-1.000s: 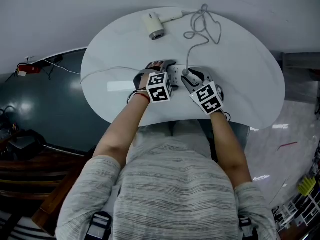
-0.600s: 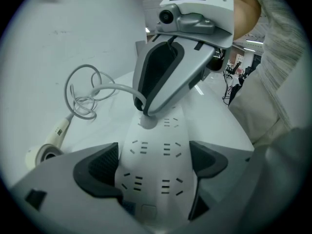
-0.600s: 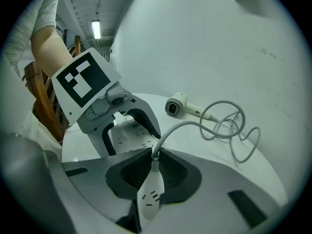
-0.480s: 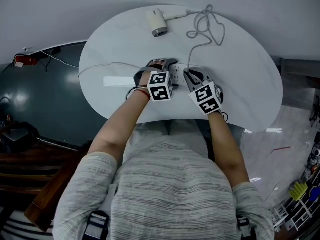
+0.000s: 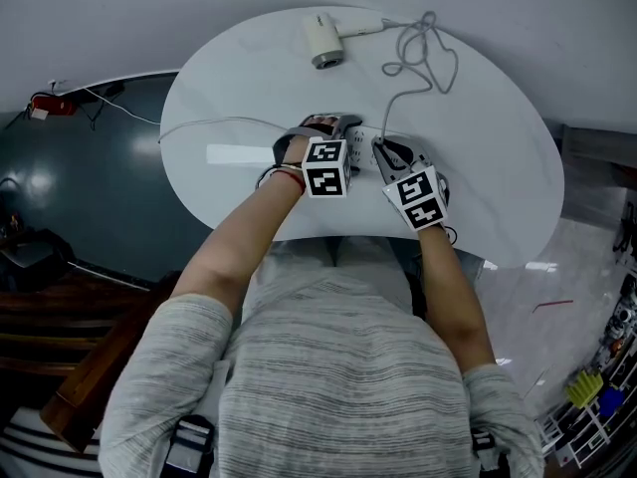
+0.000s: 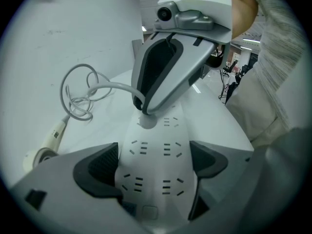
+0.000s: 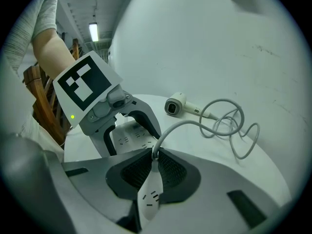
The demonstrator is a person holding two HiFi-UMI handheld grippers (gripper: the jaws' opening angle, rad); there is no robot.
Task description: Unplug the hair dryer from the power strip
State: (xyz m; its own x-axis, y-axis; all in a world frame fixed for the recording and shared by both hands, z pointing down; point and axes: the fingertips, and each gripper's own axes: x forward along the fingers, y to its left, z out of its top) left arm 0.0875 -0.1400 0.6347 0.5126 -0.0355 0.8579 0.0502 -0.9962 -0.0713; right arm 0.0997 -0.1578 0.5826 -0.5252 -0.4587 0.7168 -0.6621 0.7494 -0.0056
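A white power strip (image 6: 155, 172) lies on the round white table (image 5: 239, 78). My left gripper (image 6: 155, 157) is shut on it, one dark pad against each long side. The hair dryer's plug (image 6: 145, 121) sits in a socket at the strip's far end. My right gripper (image 7: 154, 162) is closing on that plug (image 7: 155, 152), pads pressed to it, and the grey cord (image 7: 195, 123) rises from between them. The cord loops (image 5: 423, 53) back to the white hair dryer (image 5: 323, 38), which lies at the table's far edge. Both grippers meet mid-table, left gripper (image 5: 333, 129) and right gripper (image 5: 381, 151).
The strip's own thin white lead (image 5: 214, 124) runs left across the table and off its edge. A dark floor with a red object (image 5: 42, 109) lies to the left, and wooden furniture (image 5: 80, 376) stands near my left side. The table's near edge is under my forearms.
The right gripper's jaws have come together on the plug. Neither hand has shifted on the table; only the head camera's framing has drifted a little.
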